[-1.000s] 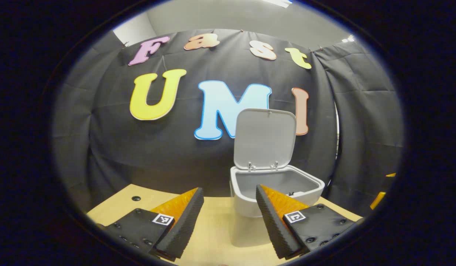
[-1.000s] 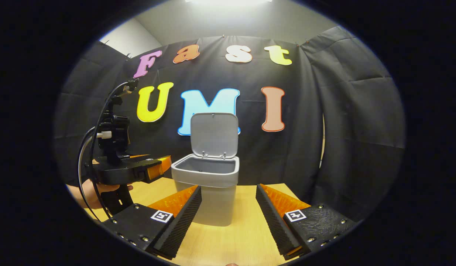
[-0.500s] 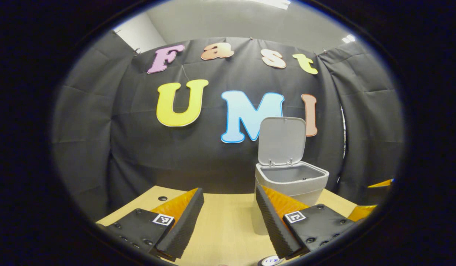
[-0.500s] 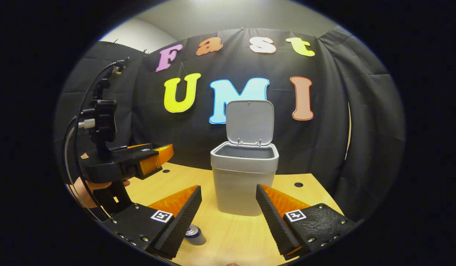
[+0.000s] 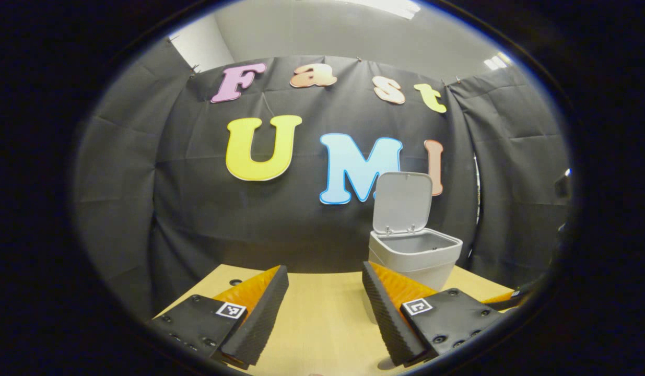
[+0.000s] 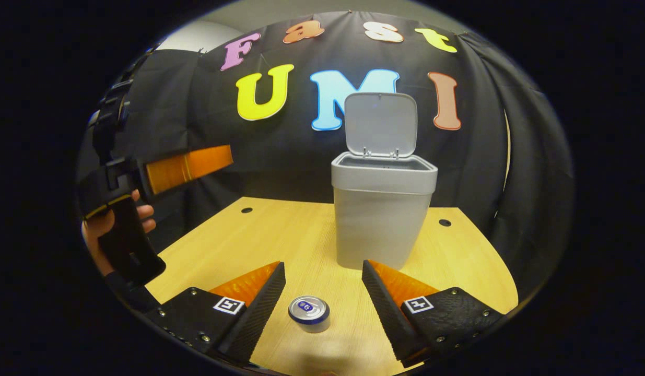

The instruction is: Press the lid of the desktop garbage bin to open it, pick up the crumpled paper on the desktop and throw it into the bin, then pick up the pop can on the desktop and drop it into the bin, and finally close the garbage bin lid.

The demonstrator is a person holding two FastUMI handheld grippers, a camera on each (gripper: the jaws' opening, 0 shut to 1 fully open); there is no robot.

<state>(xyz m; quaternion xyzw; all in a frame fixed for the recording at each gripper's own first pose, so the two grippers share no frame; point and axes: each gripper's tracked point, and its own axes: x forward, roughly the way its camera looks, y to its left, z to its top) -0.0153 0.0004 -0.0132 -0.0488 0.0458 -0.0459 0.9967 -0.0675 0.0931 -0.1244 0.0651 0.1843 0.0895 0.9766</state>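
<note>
Right gripper (image 6: 322,292) spread wide, empty, poised above pop can (image 6: 309,313); can upright on surface (image 6: 238,245), between its fingers, not touched. Bin (image 6: 382,209) beyond gripper, lid (image 6: 380,124) up. Left gripper (image 5: 322,303) also wide, empty, off to the side.

Risks:
- uneven closing: one finger nudges can, it tips and rolls
- hard squeeze dents thin wall
- high carry clips bin rim or lid
</note>
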